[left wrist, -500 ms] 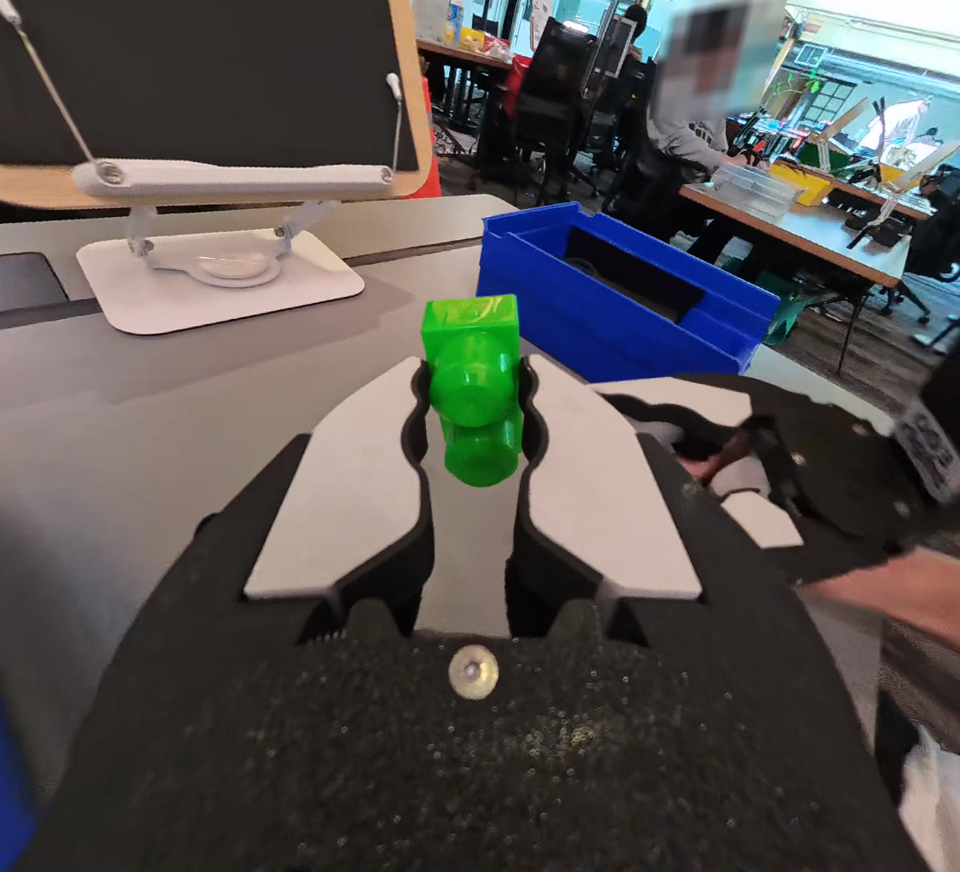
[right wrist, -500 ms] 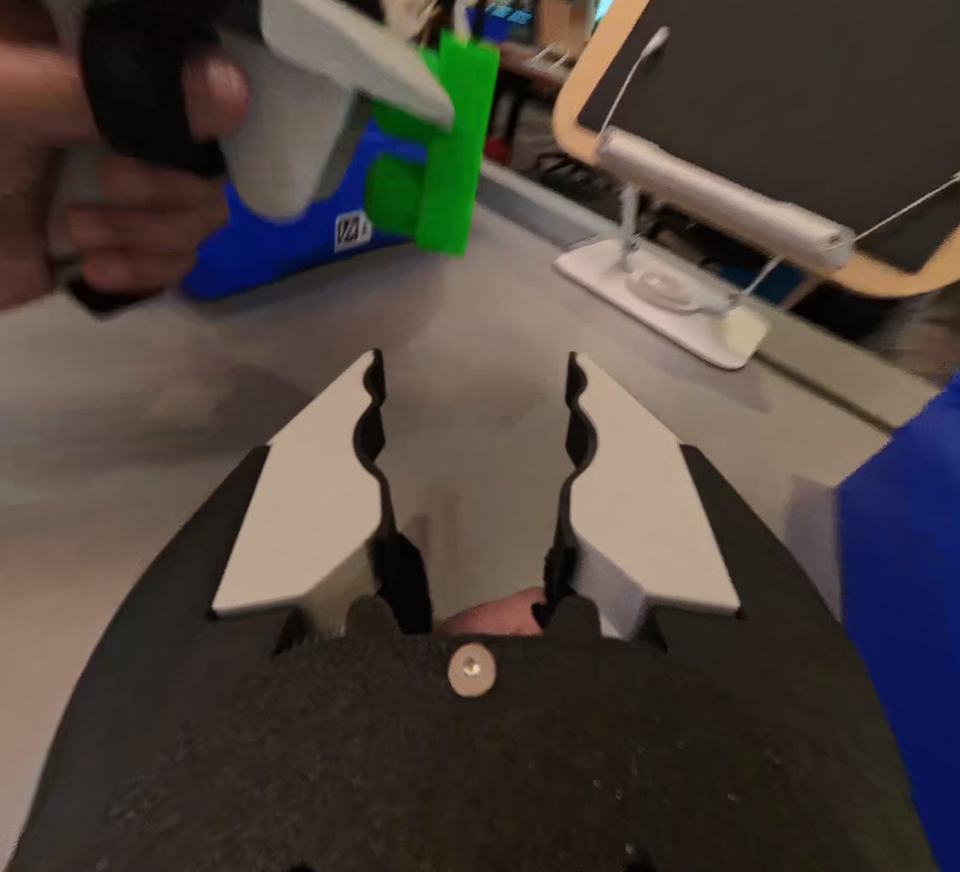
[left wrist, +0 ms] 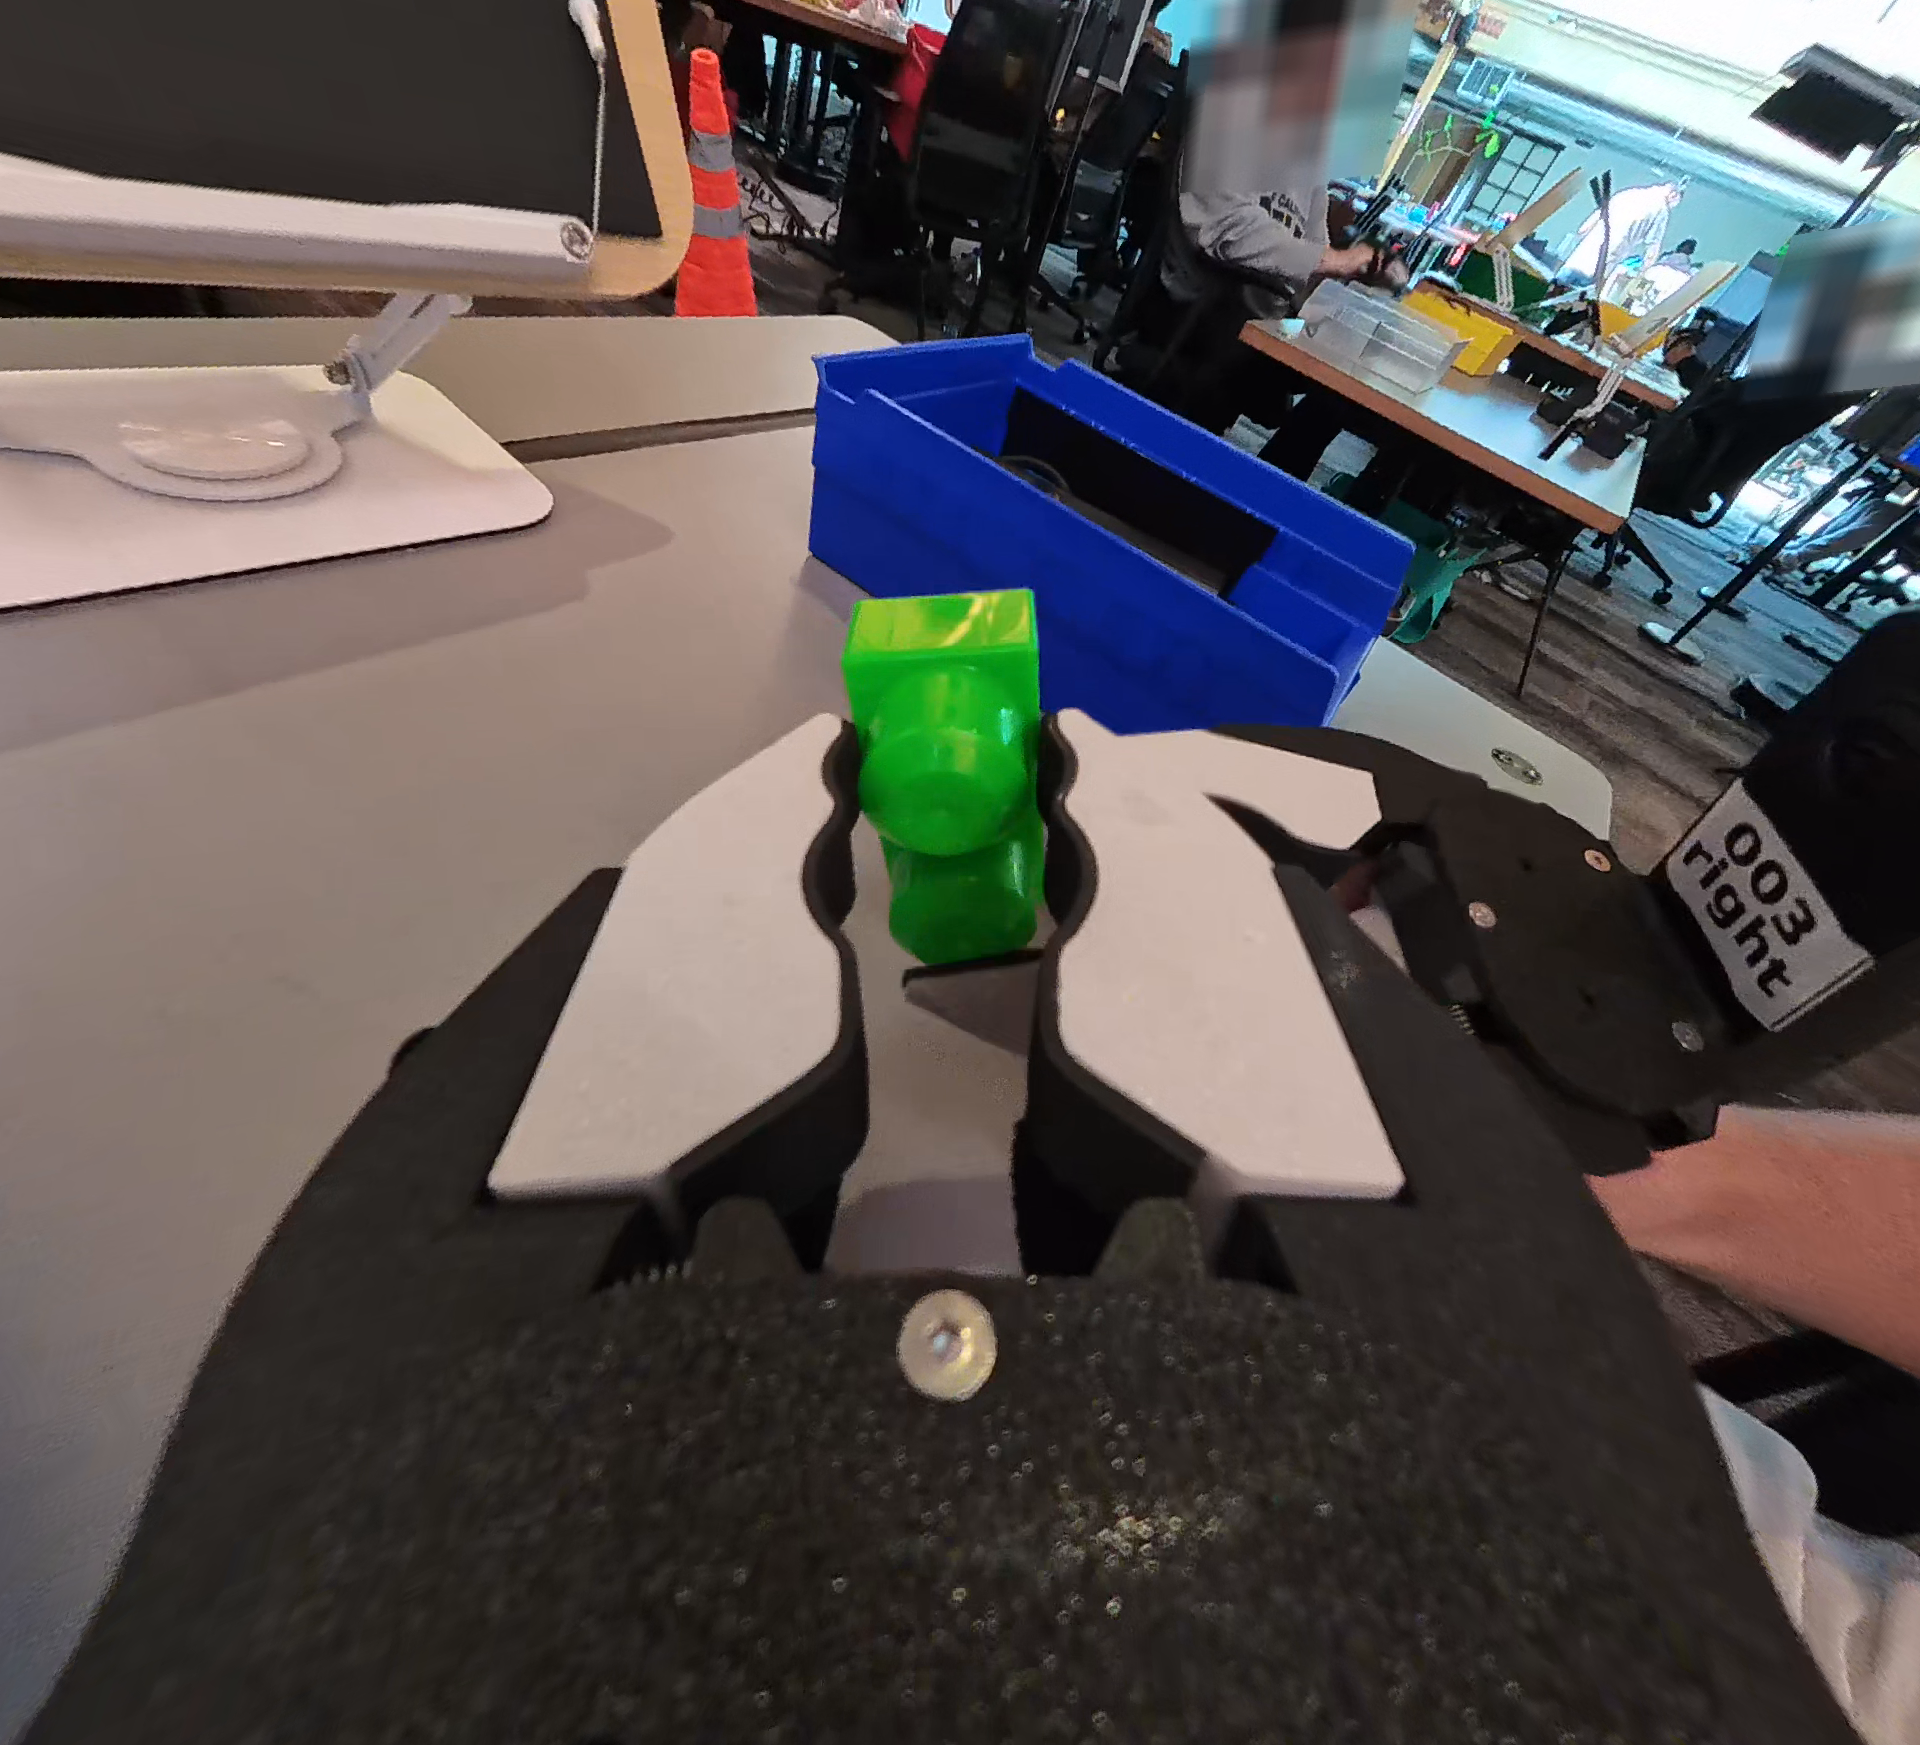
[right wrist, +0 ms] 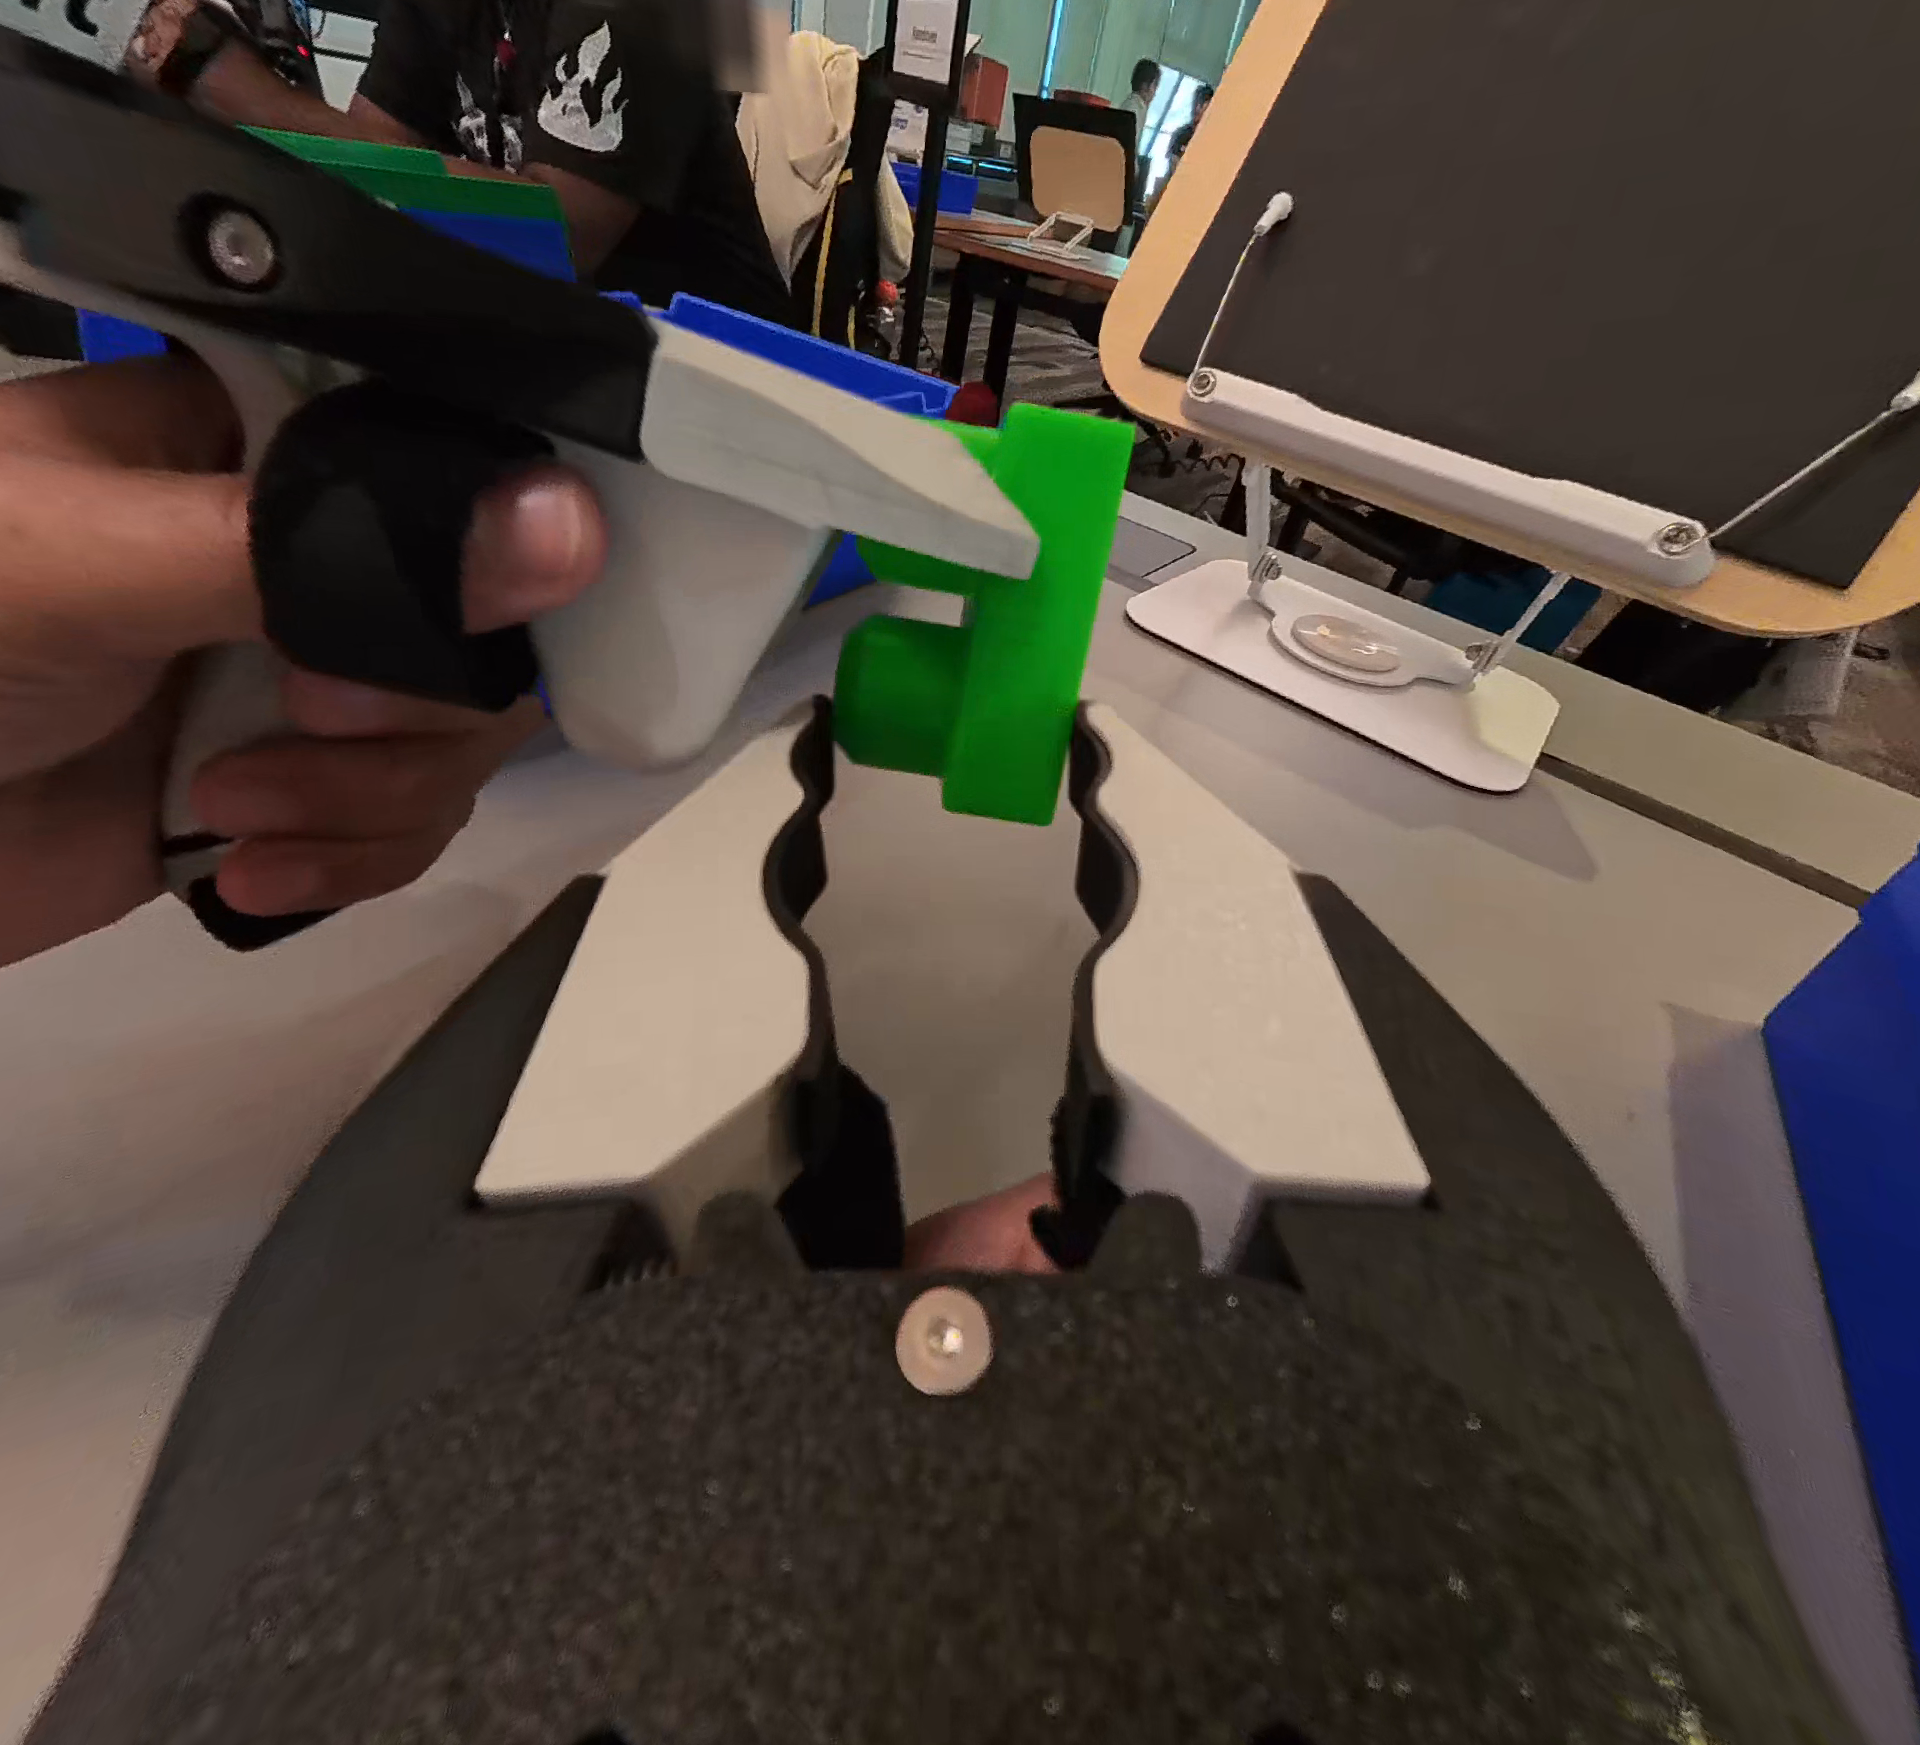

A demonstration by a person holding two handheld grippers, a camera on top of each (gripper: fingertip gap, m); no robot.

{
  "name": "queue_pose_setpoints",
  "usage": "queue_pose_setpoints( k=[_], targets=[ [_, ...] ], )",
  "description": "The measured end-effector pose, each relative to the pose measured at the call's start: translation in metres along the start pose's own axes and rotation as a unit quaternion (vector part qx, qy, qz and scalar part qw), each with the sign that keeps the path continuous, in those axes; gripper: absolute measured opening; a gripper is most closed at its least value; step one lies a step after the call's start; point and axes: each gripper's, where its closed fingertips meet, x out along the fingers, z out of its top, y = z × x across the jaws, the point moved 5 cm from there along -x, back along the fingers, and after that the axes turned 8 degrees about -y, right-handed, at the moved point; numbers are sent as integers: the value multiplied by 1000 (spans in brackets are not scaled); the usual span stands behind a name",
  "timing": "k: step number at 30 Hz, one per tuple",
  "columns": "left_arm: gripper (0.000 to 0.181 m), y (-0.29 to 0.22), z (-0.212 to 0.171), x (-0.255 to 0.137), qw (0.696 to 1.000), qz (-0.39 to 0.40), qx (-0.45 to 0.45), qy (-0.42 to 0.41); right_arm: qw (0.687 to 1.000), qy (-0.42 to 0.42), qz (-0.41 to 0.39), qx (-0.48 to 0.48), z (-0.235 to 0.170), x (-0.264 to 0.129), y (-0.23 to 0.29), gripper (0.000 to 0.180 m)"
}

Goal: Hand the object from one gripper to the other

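Observation:
A bright green plastic piece (left wrist: 940, 656), a flat block with two round pegs, is held above the grey table (left wrist: 312, 864). My left gripper (left wrist: 943, 760) is shut on its upper peg. In the right wrist view the piece (right wrist: 1039, 573) hangs from the left gripper's fingers (right wrist: 831, 480). My right gripper (right wrist: 951, 739) is open, and its jaws closely flank the piece's lower end. I cannot tell if they touch it. In the left wrist view the right gripper's fingers (left wrist: 1288, 791) come in from the right, one passing under the piece.
A blue bin (left wrist: 1091, 552) stands on the table just behind the grippers. A dark board on a white stand (left wrist: 260, 469) is at the left, also in the right wrist view (right wrist: 1351, 656). A second blue bin (right wrist: 1849, 1176) is by my right gripper. People sit at desks beyond. My two grippers' fingertips are within a few centimetres of each other.
My right gripper has moved in to the green piece, its jaws have narrowed, and the piece's lower end now sits between its tips. The left gripper still holds the piece.

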Motion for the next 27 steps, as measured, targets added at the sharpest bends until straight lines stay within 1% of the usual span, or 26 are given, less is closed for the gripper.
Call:
queue_pose_setpoints(
  k=[4,6,7,10,13,15,16,18,19,20,22,23,25,26,27],
  targets=[
    [32,0,-2,1,1000,-4,-3,5,1000,20,21,-10,-2,-1,-5,44],
    [32,-1,-1,2,1000,-25,-6,9,999,26,35,-10,-1,-3,-8,44],
    [32,-2,0,2,999,-40,-7,15,999,31,29,-23,-1,-4,-13,44],
    [46,1,4,2,995,-72,-4,62,992,47,-3,-120,-5,-11,-28,44],
    [57,3,5,-6,982,-114,34,150,965,61,-24,-253,-8,-18,-37,44],
    [59,4,4,-15,965,-125,106,205,931,61,-34,-357,-9,-22,-36,44],
    [60,3,4,-20,954,-132,151,223,908,60,-35,-414,-10,-23,-33,44],
    [64,-3,3,-31,928,-158,233,245,846,49,-36,-529,-12,-24,-22,44],
    [63,-7,3,-35,920,-168,256,244,812,39,-39,-581,-12,-23,-16,44],
    [61,-10,4,-38,918,-175,258,243,779,24,-51,-625,-11,-22,-10,44],
    [61,-8,4,-37,927,-164,214,259,711,-12,-84,-698,-4,-20,2,44],
    [62,-3,4,-34,936,-146,183,264,687,-24,-98,-720,-1,-19,7,44],
    [60,4,8,-27,956,-130,93,245,668,-22,-121,-734,2,-17,12,44],
    [59,4,12,-24,964,-138,35,226,661,-19,-135,-738,5,-16,11,44],
    [54,6,14,-23,967,-143,-22,212,656,-18,-149,-739,9,-15,9,44]
  ],
)
